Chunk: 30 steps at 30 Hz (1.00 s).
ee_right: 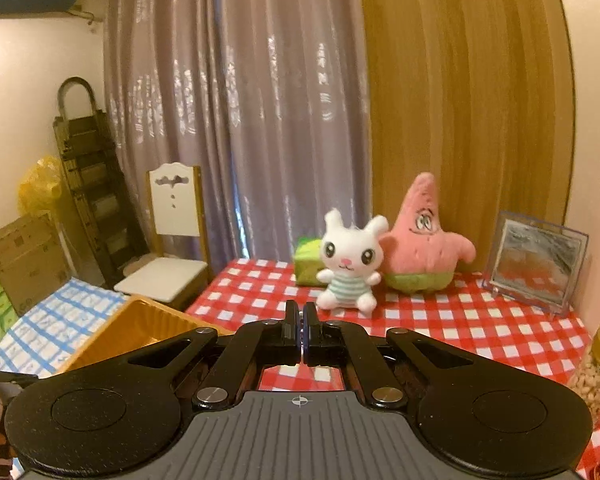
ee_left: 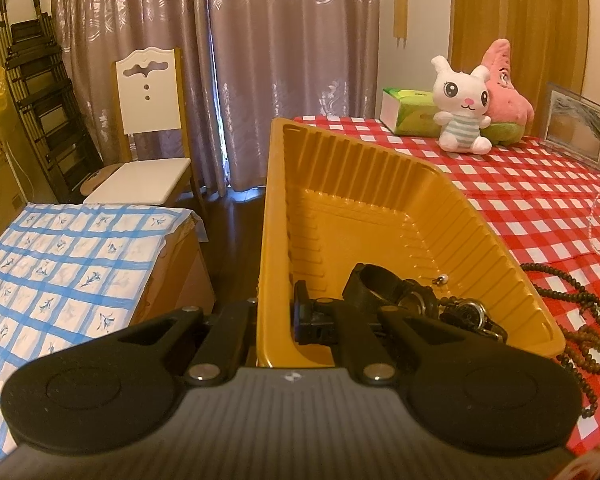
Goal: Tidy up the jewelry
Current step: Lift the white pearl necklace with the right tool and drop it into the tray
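Note:
In the left wrist view my left gripper [ee_left: 274,320] is shut on the near left wall of a yellow ribbed plastic tray [ee_left: 380,184], one finger outside and one inside. A black watch [ee_left: 396,296], a second dark watch [ee_left: 470,314] and a small pearl earring [ee_left: 444,279] lie in the tray's near end. A brown bead necklace [ee_left: 580,320] lies on the red checked cloth right of the tray, and a pale pearl strand [ee_left: 596,224] lies farther right. My right gripper [ee_right: 301,332] is shut above the table, with nothing seen between its fingers. The tray's corner [ee_right: 140,332] shows to its left.
A white rabbit plush [ee_right: 348,272], a pink star plush [ee_right: 420,252], a green tissue box [ee_right: 306,266] and a picture frame [ee_right: 536,260] stand at the table's back. A jar of nuts [ee_right: 598,372] is at the right. Left are a blue checked box [ee_left: 60,272] and a chair [ee_left: 148,128].

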Each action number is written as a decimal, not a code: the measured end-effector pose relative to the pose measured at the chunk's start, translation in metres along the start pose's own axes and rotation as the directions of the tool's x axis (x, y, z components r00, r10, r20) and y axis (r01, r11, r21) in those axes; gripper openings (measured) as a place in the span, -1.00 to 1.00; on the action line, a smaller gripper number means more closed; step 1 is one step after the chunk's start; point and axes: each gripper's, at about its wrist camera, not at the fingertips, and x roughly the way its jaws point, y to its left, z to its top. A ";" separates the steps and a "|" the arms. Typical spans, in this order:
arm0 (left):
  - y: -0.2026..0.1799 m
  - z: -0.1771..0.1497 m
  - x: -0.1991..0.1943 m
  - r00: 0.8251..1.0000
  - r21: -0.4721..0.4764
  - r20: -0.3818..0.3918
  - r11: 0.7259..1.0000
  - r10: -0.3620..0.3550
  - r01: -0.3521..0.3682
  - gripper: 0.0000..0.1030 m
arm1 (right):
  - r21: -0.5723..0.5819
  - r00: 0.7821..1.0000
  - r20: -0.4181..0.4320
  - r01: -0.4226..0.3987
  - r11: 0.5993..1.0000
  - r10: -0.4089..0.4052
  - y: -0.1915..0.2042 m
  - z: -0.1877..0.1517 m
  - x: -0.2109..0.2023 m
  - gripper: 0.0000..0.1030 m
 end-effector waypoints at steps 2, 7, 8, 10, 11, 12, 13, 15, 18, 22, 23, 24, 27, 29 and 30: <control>0.000 0.000 0.000 1.000 -0.003 0.001 1.000 -0.002 0.002 -0.95 | 0.009 1.000 0.003 -0.025 1.000 0.025 0.004 0.003 0.001 -0.98; 0.000 0.001 -0.002 1.000 -0.001 0.005 1.000 -0.005 0.005 -0.94 | 0.015 0.993 0.019 -0.114 0.993 0.114 0.026 0.010 0.006 -0.98; 0.000 0.001 -0.002 1.000 -0.001 0.005 1.000 -0.004 0.004 -0.94 | 0.016 0.990 0.022 -0.141 0.990 0.141 0.032 0.012 0.008 -0.98; -0.001 0.001 -0.002 1.000 0.001 0.005 1.000 -0.005 0.005 -0.94 | 0.012 0.982 0.030 -0.184 0.983 0.184 0.044 0.015 0.013 -0.98; -0.001 0.001 -0.002 1.000 0.001 0.005 1.000 -0.004 0.004 -0.94 | 0.010 0.978 0.033 -0.206 0.978 0.206 0.051 0.017 0.016 -0.98; -0.001 0.001 -0.002 1.000 0.001 0.005 1.000 -0.005 0.005 -0.94 | 0.009 0.973 0.036 -0.228 0.974 0.228 0.058 0.019 0.020 -0.98; -0.001 0.001 -0.002 1.000 0.000 0.005 1.000 -0.005 0.005 -0.94 | 0.007 0.968 0.040 -0.249 0.969 0.248 0.065 0.020 0.025 -0.98; -0.002 0.002 -0.003 1.000 -0.002 0.006 1.000 -0.007 0.007 -0.94 | 0.002 0.959 0.042 -0.281 0.960 0.281 0.078 0.022 0.034 -0.98; -0.003 0.003 -0.004 1.000 -0.001 0.009 1.000 -0.009 0.009 -0.93 | 0.009 0.947 0.028 -0.319 0.948 0.319 0.097 0.020 0.052 -0.98; -0.003 0.003 -0.004 1.000 -0.003 0.007 1.000 -0.012 0.012 -0.93 | 0.018 0.940 -0.017 -0.341 0.940 0.341 0.117 0.010 0.078 -0.98; -0.002 0.002 -0.004 1.000 -0.004 0.007 1.000 -0.013 0.013 -0.93 | 0.024 0.938 -0.029 -0.346 0.938 0.346 0.121 0.007 0.083 -0.98; -0.002 0.002 -0.005 1.000 -0.006 0.007 1.000 -0.013 0.013 -0.93 | 0.028 0.934 -0.048 -0.354 0.935 0.355 0.125 0.004 0.090 -0.98; -0.001 0.002 -0.005 1.000 -0.012 0.007 1.000 -0.015 0.016 -0.93 | 0.046 0.928 -0.091 -0.358 0.933 0.361 0.132 -0.005 0.100 -0.98; 0.000 0.002 -0.004 1.000 -0.015 0.006 1.000 -0.017 0.017 -0.93 | 0.054 0.920 -0.143 -0.362 0.931 0.366 0.136 -0.011 0.106 -0.98; 0.001 0.002 -0.004 1.000 -0.015 0.006 1.000 -0.018 0.018 -0.93 | 0.054 0.916 -0.165 -0.362 0.931 0.366 0.138 -0.015 0.109 -0.98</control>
